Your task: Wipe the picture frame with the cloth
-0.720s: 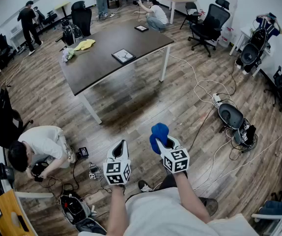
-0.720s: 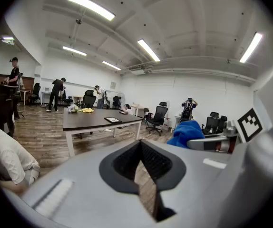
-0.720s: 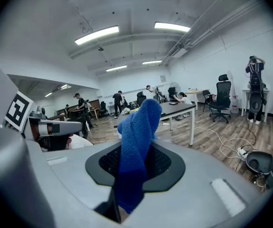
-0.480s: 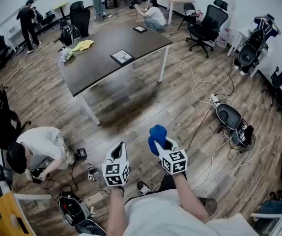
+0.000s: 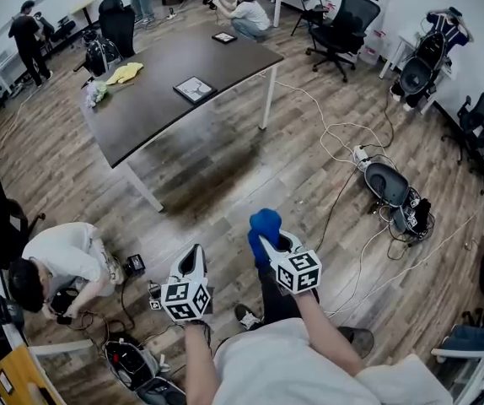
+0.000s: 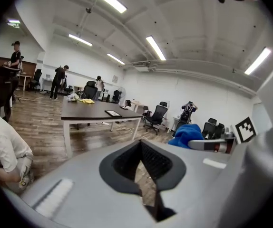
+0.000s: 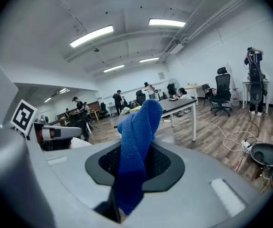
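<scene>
A blue cloth [image 5: 264, 229] bulges out of my right gripper [image 5: 269, 245], whose jaws are shut on it; in the right gripper view the blue cloth [image 7: 135, 151] stands up between the jaws. My left gripper [image 5: 193, 258] is shut and empty, level with the right one over the wood floor. A dark picture frame [image 5: 194, 89] lies flat on the dark table [image 5: 158, 108], well ahead of both grippers. The same picture frame [image 6: 113, 113] shows on the table [image 6: 91, 111] in the left gripper view. A second frame [image 5: 223, 37] lies at the table's far end.
A yellow cloth [image 5: 125, 73] and a small bundle [image 5: 95, 94] lie on the table's left end. One person crouches at the lower left [image 5: 56, 264], another kneels behind the table [image 5: 246, 12]. Cables [image 5: 343, 150], office chairs [image 5: 343, 22] and a grey device [image 5: 386, 184] crowd the right.
The view has shifted a little closer to the table, which now sits higher and more to the left. Both grippers keep their grip and their place in front of me.
</scene>
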{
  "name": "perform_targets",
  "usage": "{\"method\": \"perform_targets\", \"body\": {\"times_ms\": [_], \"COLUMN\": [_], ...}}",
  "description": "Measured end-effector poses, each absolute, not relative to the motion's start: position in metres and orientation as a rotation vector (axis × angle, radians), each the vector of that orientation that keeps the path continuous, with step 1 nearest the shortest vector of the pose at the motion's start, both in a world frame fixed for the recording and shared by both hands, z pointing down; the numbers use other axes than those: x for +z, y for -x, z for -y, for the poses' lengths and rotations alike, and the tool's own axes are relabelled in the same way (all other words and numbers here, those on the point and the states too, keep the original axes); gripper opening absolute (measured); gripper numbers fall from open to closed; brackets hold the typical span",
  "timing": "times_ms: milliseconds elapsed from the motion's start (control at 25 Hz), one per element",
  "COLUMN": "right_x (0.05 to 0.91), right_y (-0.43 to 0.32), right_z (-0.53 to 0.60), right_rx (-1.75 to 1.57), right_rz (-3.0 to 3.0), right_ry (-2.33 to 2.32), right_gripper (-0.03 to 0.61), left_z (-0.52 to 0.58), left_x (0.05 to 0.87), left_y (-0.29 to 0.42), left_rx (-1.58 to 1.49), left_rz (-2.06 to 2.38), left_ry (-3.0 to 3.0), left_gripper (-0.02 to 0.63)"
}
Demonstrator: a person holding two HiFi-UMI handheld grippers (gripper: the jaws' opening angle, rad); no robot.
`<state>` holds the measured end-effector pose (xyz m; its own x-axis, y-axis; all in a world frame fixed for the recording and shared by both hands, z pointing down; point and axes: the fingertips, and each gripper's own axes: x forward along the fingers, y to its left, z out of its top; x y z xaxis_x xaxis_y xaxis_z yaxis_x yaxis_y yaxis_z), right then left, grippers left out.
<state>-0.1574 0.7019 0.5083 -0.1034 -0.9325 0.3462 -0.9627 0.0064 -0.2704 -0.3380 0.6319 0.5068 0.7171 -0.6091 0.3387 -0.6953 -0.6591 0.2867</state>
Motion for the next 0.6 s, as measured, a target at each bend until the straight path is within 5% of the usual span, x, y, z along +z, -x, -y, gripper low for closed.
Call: {"method": "perform_targets", "body": {"times_ms": [600], "right_x": [0.517], "right_y": [0.104], "right_z": [-0.521], "right_rx": [0.659], "right_rz": [2.201], "right_ry": [-2.057], "right_gripper": [0.081], "left_z": [-0.462], "left_x": [0.492], "left_y": [0.288], "left_rx": [0.282], "left_rz": [1.005], "left_ry": [-2.531], "left_gripper": [0.052]}}
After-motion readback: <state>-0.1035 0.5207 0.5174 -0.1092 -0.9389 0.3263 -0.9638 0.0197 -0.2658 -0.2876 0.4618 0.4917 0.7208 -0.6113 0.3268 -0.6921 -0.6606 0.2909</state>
